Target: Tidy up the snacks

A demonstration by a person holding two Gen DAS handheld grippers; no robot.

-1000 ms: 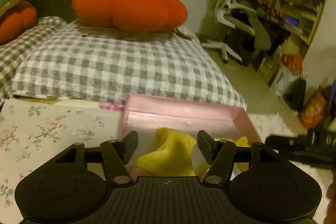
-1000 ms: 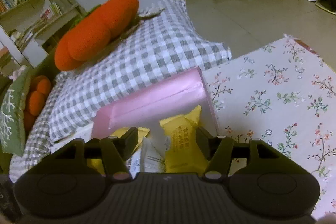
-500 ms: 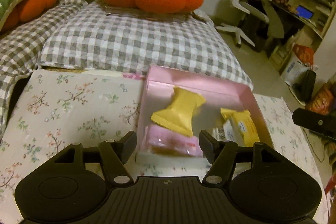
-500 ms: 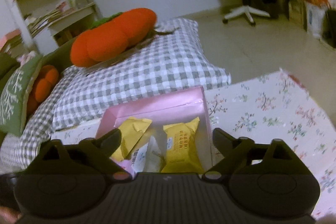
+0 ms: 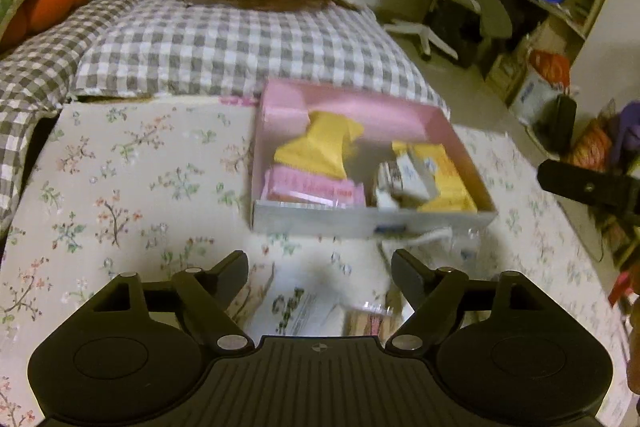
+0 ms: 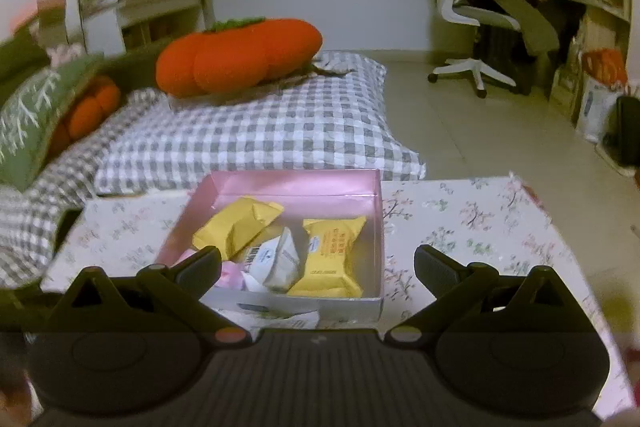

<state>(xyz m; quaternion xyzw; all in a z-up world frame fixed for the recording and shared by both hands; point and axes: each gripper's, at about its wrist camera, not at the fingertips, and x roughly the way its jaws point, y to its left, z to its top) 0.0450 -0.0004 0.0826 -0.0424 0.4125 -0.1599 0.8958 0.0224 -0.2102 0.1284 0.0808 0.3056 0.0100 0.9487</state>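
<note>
Snacks sit mostly in the pink box (image 5: 460,143) on the floral cloth (image 5: 120,179): in the left wrist view a yellow pack (image 5: 316,147) leans at the box's 11 o'clock corner, a pink pack (image 5: 312,187) lies flat against the near wall at 7 o'clock, and a white pack (image 5: 404,179) rests against a second yellow pack (image 5: 444,175) toward 4 o'clock. Outside the box, just below its near wall, more wrappers lie on the cloth: a printed white wrapper (image 5: 300,307) and a clear one (image 5: 372,315), both blurred, directly between the fingers of the left gripper (image 5: 320,267). That gripper is released, its jaws spread wide and holding nothing. The right gripper (image 6: 318,263) is likewise spread and empty, hovering at the box's 6 o'clock side, with a scrap of white wrapper (image 6: 296,319) showing under the box's front wall. The step in hand looks like the reach for the next loose snack, with much of the sorting already done. The next move probably calls for lowering the left gripper onto the wrappers at its 12 o'clock, pinching one thin, slippery pack without dragging its neighbour, then lifting it over the near wall into the open floor at the middle of the box.
</note>
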